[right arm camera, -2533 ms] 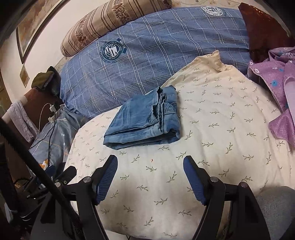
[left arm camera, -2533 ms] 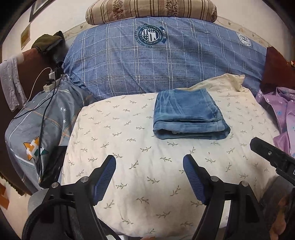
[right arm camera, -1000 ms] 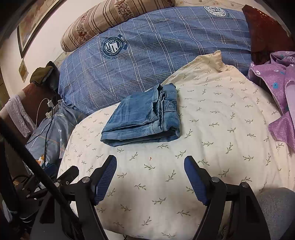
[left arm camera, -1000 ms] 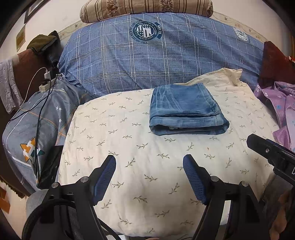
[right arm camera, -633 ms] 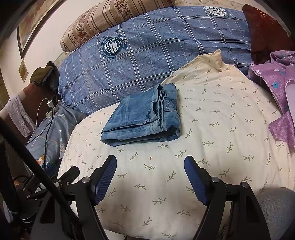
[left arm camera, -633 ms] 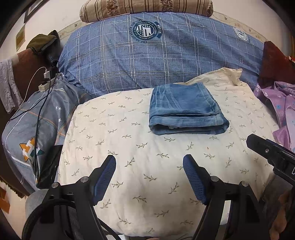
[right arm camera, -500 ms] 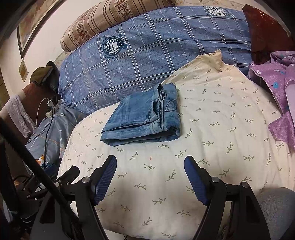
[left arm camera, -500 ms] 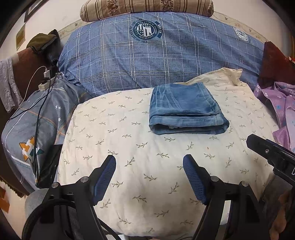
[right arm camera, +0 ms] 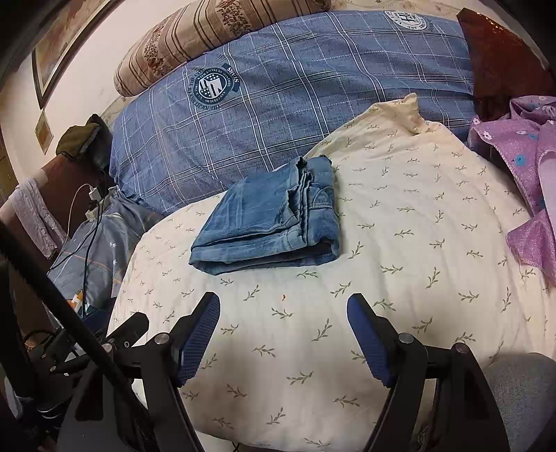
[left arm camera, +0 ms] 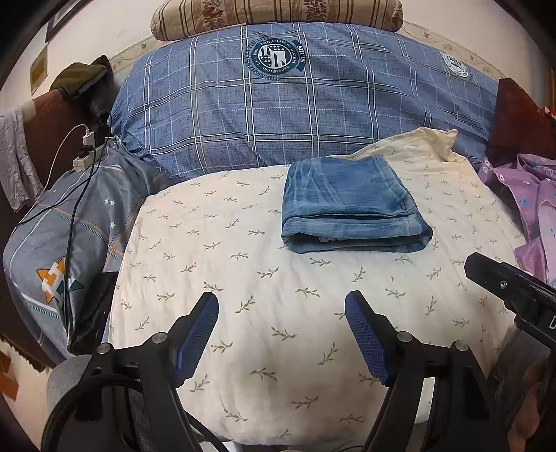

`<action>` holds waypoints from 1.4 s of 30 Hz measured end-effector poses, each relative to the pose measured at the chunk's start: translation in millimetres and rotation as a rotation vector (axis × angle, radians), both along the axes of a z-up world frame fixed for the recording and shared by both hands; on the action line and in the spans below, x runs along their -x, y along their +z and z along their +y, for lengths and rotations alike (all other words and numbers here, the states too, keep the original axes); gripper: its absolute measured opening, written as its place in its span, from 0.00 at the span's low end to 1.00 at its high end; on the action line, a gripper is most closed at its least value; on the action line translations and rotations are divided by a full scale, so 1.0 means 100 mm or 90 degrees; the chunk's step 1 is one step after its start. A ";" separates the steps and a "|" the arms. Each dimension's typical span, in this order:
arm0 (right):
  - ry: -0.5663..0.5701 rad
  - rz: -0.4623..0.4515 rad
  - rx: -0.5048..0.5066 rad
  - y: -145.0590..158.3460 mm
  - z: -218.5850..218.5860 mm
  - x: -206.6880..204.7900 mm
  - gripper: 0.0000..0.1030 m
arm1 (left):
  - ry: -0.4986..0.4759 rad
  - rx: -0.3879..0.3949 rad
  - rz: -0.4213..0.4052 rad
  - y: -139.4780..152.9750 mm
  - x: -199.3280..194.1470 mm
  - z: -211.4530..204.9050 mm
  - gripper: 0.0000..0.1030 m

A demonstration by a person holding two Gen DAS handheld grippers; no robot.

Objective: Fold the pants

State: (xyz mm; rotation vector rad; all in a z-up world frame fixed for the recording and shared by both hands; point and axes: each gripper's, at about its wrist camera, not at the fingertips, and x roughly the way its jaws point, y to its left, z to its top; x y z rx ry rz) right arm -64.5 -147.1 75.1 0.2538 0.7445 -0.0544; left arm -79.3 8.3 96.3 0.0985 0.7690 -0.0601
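Observation:
Blue denim pants (left arm camera: 351, 205) lie folded into a compact rectangle on the cream leaf-print quilt (left arm camera: 264, 295); they also show in the right wrist view (right arm camera: 274, 219). My left gripper (left arm camera: 281, 333) is open and empty, well short of the pants, over the quilt's near part. My right gripper (right arm camera: 283, 335) is open and empty too, also short of the pants. The right gripper's body shows at the right edge of the left wrist view (left arm camera: 514, 292).
A blue plaid duvet (left arm camera: 312, 104) and a striped pillow (left arm camera: 274, 14) lie behind the pants. Purple floral cloth (left arm camera: 535, 208) lies at right. A grey starred pillow (left arm camera: 80, 215) with charger cables (left arm camera: 83, 146) is at left. A dark red cushion (right arm camera: 500, 59) sits far right.
Both grippers have drawn back slightly from the pants over the last seconds and have held still since. The pants lie unchanged.

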 end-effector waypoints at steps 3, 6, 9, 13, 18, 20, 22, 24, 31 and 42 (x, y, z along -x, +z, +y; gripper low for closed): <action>0.000 0.001 -0.001 0.00 0.00 0.00 0.75 | 0.001 -0.002 -0.001 0.00 0.00 0.00 0.73; 0.000 0.001 0.000 0.00 0.00 0.00 0.75 | 0.000 -0.002 -0.001 0.00 0.00 -0.01 0.73; 0.000 0.001 0.000 0.00 0.01 0.00 0.75 | 0.000 -0.003 -0.001 0.00 0.01 -0.02 0.73; 0.000 -0.001 0.000 0.00 0.01 0.00 0.75 | -0.001 -0.004 0.000 -0.01 0.01 -0.01 0.73; 0.000 0.000 0.000 0.00 0.00 0.00 0.75 | -0.002 -0.003 0.002 -0.01 -0.01 0.00 0.73; 0.001 0.000 0.000 0.00 0.00 -0.01 0.75 | -0.004 -0.003 0.002 -0.01 -0.01 -0.01 0.73; 0.001 -0.001 0.000 0.00 0.00 -0.01 0.75 | -0.005 -0.005 0.002 -0.01 -0.01 -0.01 0.73; 0.000 0.000 0.000 0.00 0.00 -0.01 0.75 | -0.005 -0.004 0.003 -0.01 -0.01 -0.01 0.73; -0.001 0.001 0.000 0.00 0.01 0.00 0.75 | -0.007 -0.007 0.004 -0.01 -0.01 -0.04 0.73; 0.001 0.001 0.000 -0.01 0.00 -0.01 0.75 | -0.004 -0.006 0.005 -0.02 -0.02 -0.05 0.73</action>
